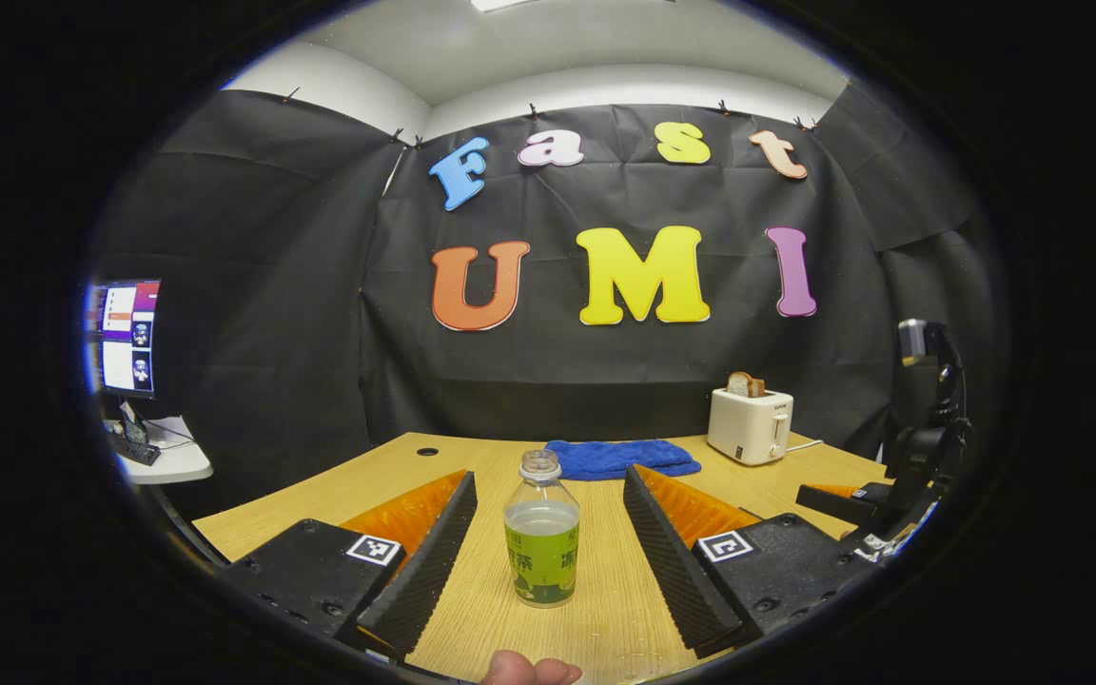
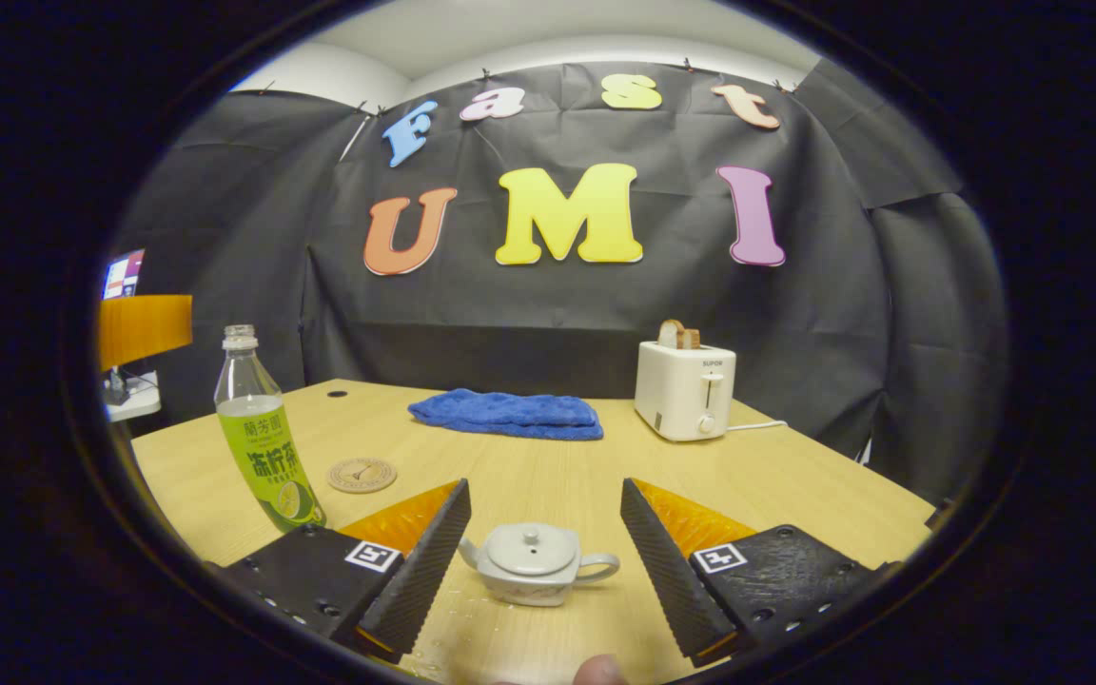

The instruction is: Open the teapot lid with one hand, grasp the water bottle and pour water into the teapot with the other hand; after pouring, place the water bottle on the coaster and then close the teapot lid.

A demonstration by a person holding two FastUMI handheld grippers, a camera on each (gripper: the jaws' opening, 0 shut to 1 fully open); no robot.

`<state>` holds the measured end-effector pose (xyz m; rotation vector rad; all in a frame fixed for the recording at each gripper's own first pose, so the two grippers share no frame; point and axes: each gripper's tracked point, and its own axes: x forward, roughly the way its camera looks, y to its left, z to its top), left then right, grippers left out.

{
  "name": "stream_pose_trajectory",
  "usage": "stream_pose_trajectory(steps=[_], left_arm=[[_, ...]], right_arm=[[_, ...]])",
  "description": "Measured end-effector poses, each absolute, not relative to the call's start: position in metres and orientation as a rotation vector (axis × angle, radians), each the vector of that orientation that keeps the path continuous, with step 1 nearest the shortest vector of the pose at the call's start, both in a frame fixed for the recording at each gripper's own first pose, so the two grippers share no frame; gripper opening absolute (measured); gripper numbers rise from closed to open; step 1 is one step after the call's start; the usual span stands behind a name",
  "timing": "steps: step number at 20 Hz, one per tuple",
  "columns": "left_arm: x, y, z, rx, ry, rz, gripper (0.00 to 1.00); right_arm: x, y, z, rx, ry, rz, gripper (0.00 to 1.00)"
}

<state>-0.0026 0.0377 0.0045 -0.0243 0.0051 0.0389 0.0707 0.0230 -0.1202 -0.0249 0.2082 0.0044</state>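
In the left gripper view an uncapped water bottle (image 1: 541, 542) with a green label stands upright on the wooden table, centred between the fingers of my open left gripper (image 1: 548, 623) without touching them. In the right gripper view a small grey teapot (image 2: 531, 564) with its lid (image 2: 531, 547) on sits between the fingers of my open right gripper (image 2: 542, 618), spout to the left. The same bottle (image 2: 261, 447) stands at the left there, with a round coaster (image 2: 362, 474) just to its right. The right gripper (image 1: 919, 457) also appears at the right edge of the left gripper view.
A folded blue cloth (image 2: 508, 416) lies at the back middle of the table (image 2: 795, 485). A white toaster (image 2: 684, 388) holding bread stands at the back right, its cord trailing right. A monitor (image 1: 127, 335) sits on a side desk to the left.
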Motion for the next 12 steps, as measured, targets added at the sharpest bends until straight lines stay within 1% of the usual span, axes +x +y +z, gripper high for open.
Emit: stream_pose_trajectory(steps=[1,4,6,7,8,9,10,11,12], left_arm=[[-0.004,0.039,0.004,-0.03,0.005,0.04,0.98],[-0.002,0.044,0.005,-0.032,0.009,0.048,0.97],[-0.002,0.047,0.005,-0.032,0.01,0.054,0.97],[-0.002,0.049,0.005,-0.032,0.011,0.056,0.98],[-0.001,0.049,0.003,-0.033,0.012,0.056,0.97],[-0.001,0.05,0.004,-0.035,0.013,0.056,0.97],[-0.001,0.05,0.004,-0.035,0.015,0.057,0.98],[-0.001,0.05,0.003,-0.035,0.014,0.057,0.98],[0.0,0.051,0.003,-0.033,0.016,0.059,0.98]], right_arm=[[0.074,0.024,-0.123,-0.029,0.214,-0.001,0.96],[0.081,0.026,-0.135,-0.025,0.243,0.001,0.85],[0.084,0.028,-0.14,-0.029,0.261,-0.002,0.73],[0.085,0.026,-0.141,-0.035,0.266,-0.013,0.59],[0.085,0.025,-0.143,-0.036,0.272,-0.018,0.53],[0.086,0.025,-0.143,-0.032,0.275,-0.02,0.41],[0.086,0.028,-0.145,-0.024,0.276,-0.01,0.38],[0.083,0.027,-0.14,-0.029,0.274,-0.028,0.37],[0.088,0.025,-0.147,-0.026,0.273,-0.026,0.22]])
